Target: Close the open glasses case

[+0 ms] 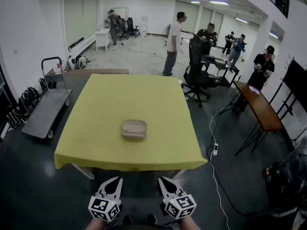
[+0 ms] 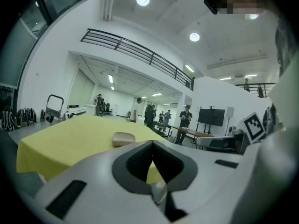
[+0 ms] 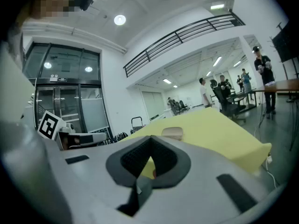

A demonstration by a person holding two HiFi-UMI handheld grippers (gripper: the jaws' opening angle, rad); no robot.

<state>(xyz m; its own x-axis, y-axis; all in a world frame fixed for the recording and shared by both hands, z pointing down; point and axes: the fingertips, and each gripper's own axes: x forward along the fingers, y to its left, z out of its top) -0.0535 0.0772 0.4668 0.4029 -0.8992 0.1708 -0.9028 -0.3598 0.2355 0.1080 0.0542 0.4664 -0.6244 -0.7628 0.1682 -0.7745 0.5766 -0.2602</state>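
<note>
A beige glasses case (image 1: 134, 129) lies near the middle of the yellow table (image 1: 134, 92), a little towards the front edge. It looks low and flat; whether its lid is fully down I cannot tell. It also shows small and far off as the case (image 2: 123, 138) in the left gripper view and the case (image 3: 172, 133) in the right gripper view. Both grippers hang low in front of the table, well short of the case. My left gripper (image 1: 116, 180) and right gripper (image 1: 162, 180) sit side by side, jaws together and holding nothing.
A flat trolley (image 1: 45, 111) stands left of the table. A black office chair (image 1: 196, 73) and a brown desk (image 1: 261, 107) are at the right, with a cable and power strip (image 1: 215, 150) on the floor. Several people stand at the back.
</note>
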